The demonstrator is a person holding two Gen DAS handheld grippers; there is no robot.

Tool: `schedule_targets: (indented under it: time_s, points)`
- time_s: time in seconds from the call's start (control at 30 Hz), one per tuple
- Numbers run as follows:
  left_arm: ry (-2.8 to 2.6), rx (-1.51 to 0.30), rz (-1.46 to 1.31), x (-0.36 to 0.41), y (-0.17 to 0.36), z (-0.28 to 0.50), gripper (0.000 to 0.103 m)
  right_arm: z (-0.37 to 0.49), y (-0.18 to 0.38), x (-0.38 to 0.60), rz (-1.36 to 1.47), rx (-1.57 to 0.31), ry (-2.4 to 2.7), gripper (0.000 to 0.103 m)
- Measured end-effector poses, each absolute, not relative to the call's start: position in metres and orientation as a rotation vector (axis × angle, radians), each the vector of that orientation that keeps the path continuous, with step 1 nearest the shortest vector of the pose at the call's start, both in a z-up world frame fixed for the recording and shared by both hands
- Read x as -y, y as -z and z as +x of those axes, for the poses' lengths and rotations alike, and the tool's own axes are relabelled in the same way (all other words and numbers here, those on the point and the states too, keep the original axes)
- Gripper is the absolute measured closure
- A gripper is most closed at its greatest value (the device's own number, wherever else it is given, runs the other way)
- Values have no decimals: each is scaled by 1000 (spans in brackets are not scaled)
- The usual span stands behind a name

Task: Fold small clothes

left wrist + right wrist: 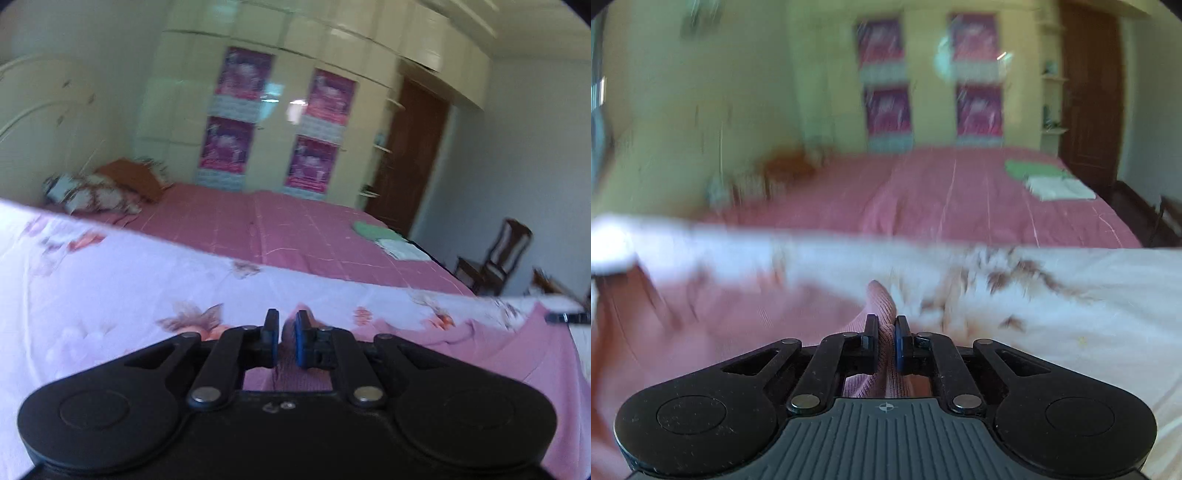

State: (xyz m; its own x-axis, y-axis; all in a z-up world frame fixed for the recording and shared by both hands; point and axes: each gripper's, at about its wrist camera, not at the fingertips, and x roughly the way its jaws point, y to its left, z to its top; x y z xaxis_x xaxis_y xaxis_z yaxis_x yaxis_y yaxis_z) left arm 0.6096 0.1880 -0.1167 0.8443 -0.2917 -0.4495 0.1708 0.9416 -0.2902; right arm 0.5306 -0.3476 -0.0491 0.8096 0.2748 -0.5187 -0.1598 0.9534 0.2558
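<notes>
**A:** Left gripper (284,341) sits low and centre in its view, pointing slightly downward across the bed, and the room leans hard: the horizon runs from upper left down to lower right. Its fingers (270,341) are pinched together on a fold of the pink garment (517,354).

**B:** And the right?

**A:** Right gripper (885,345), bottom centre of its frame, also angled a little down. A ridge of ribbed pink knit pokes up between its fingers (871,341), which are clamped tight on it. The picture here is heavily smeared.

**B:** Where's the garment lying?

**A:** Across the lower half of both views, draped over a white floral sheet (110,280). In the left view it spreads to the lower right; in the right view it fills the lower left. The other gripper's tip (567,317) peeks in at the right edge of the left view.

**B:** Anything behind?

**A:** The pink bedspread (240,225) runs through the middle of the frame, with a green cloth (369,229) and a white folded piece (400,249) at its right side, and pillows (96,195) at the left. A dark wooden chair (495,254) stands at the far right, a brown door (410,155) behind.

**B:** Any writing to read?

**A:** Four magenta posters (243,74) on the cream wardrobe, upper centre. There are pale bands of print beneath each, but too blurred to read. A small crosshair mark (885,407) sits on the right gripper's body; no lettering there.
</notes>
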Motion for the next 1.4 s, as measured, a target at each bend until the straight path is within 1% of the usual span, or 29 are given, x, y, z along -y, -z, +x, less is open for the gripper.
schedule_targets:
  time_s: [0.03,0.1,0.17,0.3,0.37,0.43,0.6,0.67,0.7,0.73,0.77,0.8,0.83,0.87,0.9,0.97,1.0,1.1,1.17,1.2,1.23,1.3,1.4]
  points:
    - [234,-539,-280,-192,124,613,95,530,52,356,240,-583,-192,96]
    - [244,-547,-263,-185,126,613,96,540,68,364,297,-662,-141,96]
    - [258,-525,-246,-180,120,612,96,542,68,361,317,-657,-141,96]
    - [256,-486,-261,-184,106,614,96,544,60,358,271,-646,-129,96]
    - [257,-495,-254,-180,104,620,96,540,54,363,268,-612,-126,96]
    - [245,-535,-234,-176,108,630,96,542,52,364,262,-602,-119,96]
    - [185,-652,-172,-162,133,654,95,567,78,356,208,-733,-44,96]
    - [169,-678,-150,-159,138,656,93,570,88,353,195,-746,-23,96]
    - [161,-685,-146,-160,139,657,88,570,89,354,205,-744,-17,96]
    - [142,-686,-144,-162,136,657,73,569,89,355,219,-746,-16,93]
    - [112,-669,-146,-165,132,651,62,568,88,358,227,-747,-19,90]
    - [78,-632,-150,-170,124,641,47,565,83,360,231,-734,-12,81]
    - [65,-592,-150,-173,117,629,47,557,75,363,237,-700,14,70]
    - [85,-559,-148,-171,105,612,47,547,66,364,233,-659,36,67]
    - [116,-543,-155,-166,97,597,46,536,56,363,230,-631,11,67]
    - [209,-536,-135,-142,90,570,41,516,42,350,226,-618,-108,68]
    - [269,-532,-99,-122,89,557,35,505,38,334,186,-615,-176,68]
    - [426,-514,21,-57,96,530,24,483,44,287,120,-618,-352,68]
    - [489,-550,66,-26,106,526,25,478,55,253,87,-631,-440,68]
    - [510,-567,75,-16,114,528,27,478,60,241,76,-646,-466,68]
    - [516,-577,89,-11,120,530,25,479,67,231,68,-667,-490,68]
    - [451,-585,150,-17,131,538,26,482,75,224,36,-689,-487,68]
    - [332,-587,152,-60,135,555,13,487,79,253,-7,-657,-271,67]
